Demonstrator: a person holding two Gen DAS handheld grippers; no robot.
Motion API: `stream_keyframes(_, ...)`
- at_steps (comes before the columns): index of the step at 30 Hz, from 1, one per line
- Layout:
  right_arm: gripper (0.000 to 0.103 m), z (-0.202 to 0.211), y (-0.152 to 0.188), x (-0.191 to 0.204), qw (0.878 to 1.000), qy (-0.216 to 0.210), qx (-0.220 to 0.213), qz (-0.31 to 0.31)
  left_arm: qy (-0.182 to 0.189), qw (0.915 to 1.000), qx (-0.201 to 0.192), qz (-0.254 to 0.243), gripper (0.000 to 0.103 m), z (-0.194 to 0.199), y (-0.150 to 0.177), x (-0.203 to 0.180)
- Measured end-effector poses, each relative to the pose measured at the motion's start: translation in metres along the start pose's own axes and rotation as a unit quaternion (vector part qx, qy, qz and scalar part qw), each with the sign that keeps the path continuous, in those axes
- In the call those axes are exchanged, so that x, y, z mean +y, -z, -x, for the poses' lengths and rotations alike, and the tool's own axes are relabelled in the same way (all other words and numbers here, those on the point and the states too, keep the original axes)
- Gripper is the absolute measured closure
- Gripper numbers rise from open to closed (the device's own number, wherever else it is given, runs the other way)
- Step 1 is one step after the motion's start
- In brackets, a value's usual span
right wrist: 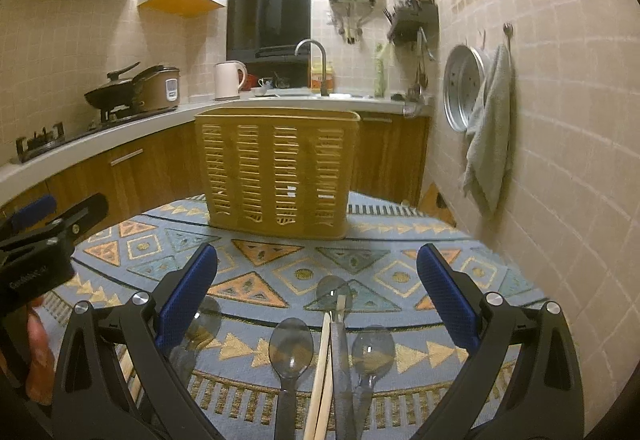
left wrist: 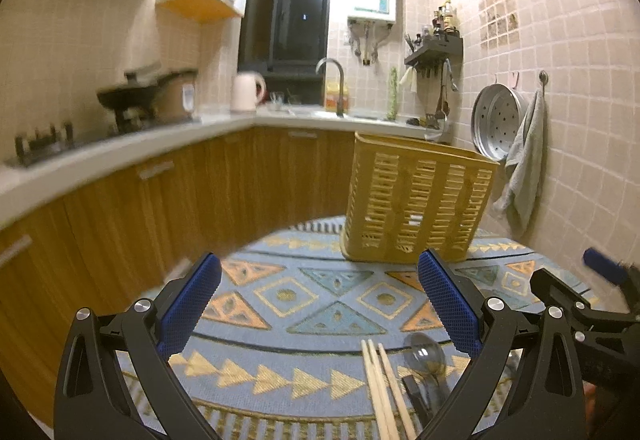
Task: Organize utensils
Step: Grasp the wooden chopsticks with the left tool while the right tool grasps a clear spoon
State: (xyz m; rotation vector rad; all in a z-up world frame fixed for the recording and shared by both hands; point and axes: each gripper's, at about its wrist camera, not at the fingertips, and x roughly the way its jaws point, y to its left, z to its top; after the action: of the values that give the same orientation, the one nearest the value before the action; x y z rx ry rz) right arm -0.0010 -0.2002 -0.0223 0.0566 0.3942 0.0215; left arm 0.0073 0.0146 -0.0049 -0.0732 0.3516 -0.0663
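A yellow slotted utensil basket [left wrist: 418, 200] stands upright on the patterned cloth [left wrist: 288, 296]; it also shows in the right wrist view [right wrist: 276, 172]. My left gripper [left wrist: 320, 304] is open and empty above the cloth, short of the basket. Wooden chopsticks [left wrist: 384, 392] and a clear plastic spoon [left wrist: 424, 354] lie near its right finger. My right gripper [right wrist: 318, 300] is open and empty over several clear spoons [right wrist: 290, 348] and a pair of chopsticks [right wrist: 322, 376]. The other gripper shows at the left edge of the right wrist view [right wrist: 44, 236].
A kitchen counter [right wrist: 120, 128] with a stove, wok, rice cooker [right wrist: 160, 88], kettle [right wrist: 228, 80] and sink tap runs behind the table. A tiled wall on the right holds a steamer tray [right wrist: 464, 88] and a hanging towel [right wrist: 490, 136].
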Motion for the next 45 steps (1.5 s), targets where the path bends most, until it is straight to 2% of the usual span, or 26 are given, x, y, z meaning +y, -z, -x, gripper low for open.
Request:
stream_keyframes(2,0.008,-0.004,-0.001,-0.006,1.000,-0.010,0.014,-0.019,0.024,0.9990,0.025,0.026,0.011,-0.006,0.000,0.010)
stream_keyframes(4,0.009,-0.006,-0.002,-0.013,0.999,-0.019,0.027,-0.043,0.047,0.9965,0.055,0.043,0.019,-0.011,0.000,0.018)
stream_keyframes(7,0.019,-0.009,-0.007,-0.017,0.998,-0.009,0.050,-0.044,0.085,0.9897,0.105,0.050,0.030,-0.019,-0.004,0.024)
stream_keyframes(9,0.027,-0.012,-0.011,-0.018,0.997,-0.011,0.071,-0.039,0.106,0.9843,0.133,0.046,0.032,-0.020,-0.006,0.025)
stream_keyframes(12,0.035,-0.016,-0.017,-0.021,0.994,-0.015,0.100,-0.038,0.123,0.9772,0.169,0.034,0.036,-0.021,-0.004,0.022)
stream_keyframes(17,0.045,-0.020,-0.024,-0.026,0.989,-0.024,0.138,-0.043,0.131,0.9634,0.234,0.015,0.054,-0.028,0.002,0.015)
stream_keyframes(18,0.047,-0.021,-0.025,-0.028,0.988,-0.025,0.145,-0.044,0.134,0.9602,0.244,0.013,0.060,-0.029,0.003,0.014)
stream_keyframes(20,0.049,-0.023,-0.027,-0.029,0.987,-0.025,0.156,-0.043,0.143,0.9522,0.270,0.007,0.063,-0.031,0.009,0.011)
stream_keyframes(27,0.053,-0.033,-0.024,-0.034,0.976,-0.037,0.210,-0.042,0.129,0.9344,0.331,-0.032,0.063,-0.042,0.027,-0.007)
stream_keyframes(32,0.053,-0.036,-0.025,-0.038,0.974,-0.029,0.222,-0.028,0.099,0.9294,0.349,-0.067,0.064,-0.050,0.035,-0.021)
stream_keyframes(34,0.053,-0.037,-0.025,-0.040,0.973,-0.031,0.227,-0.027,0.090,0.9261,0.358,-0.078,0.069,-0.054,0.038,-0.024)
stream_keyframes(38,0.053,-0.036,-0.026,-0.042,0.973,-0.026,0.228,-0.019,0.075,0.9237,0.363,-0.099,0.071,-0.055,0.041,-0.030)
stream_keyframes(43,0.053,-0.038,-0.025,-0.046,0.970,-0.023,0.242,-0.018,0.063,0.9192,0.371,-0.116,0.070,-0.058,0.042,-0.036)
stream_keyframes(45,0.053,-0.040,-0.024,-0.049,0.967,-0.021,0.253,-0.021,0.060,0.9155,0.375,-0.132,0.067,-0.060,0.043,-0.041)
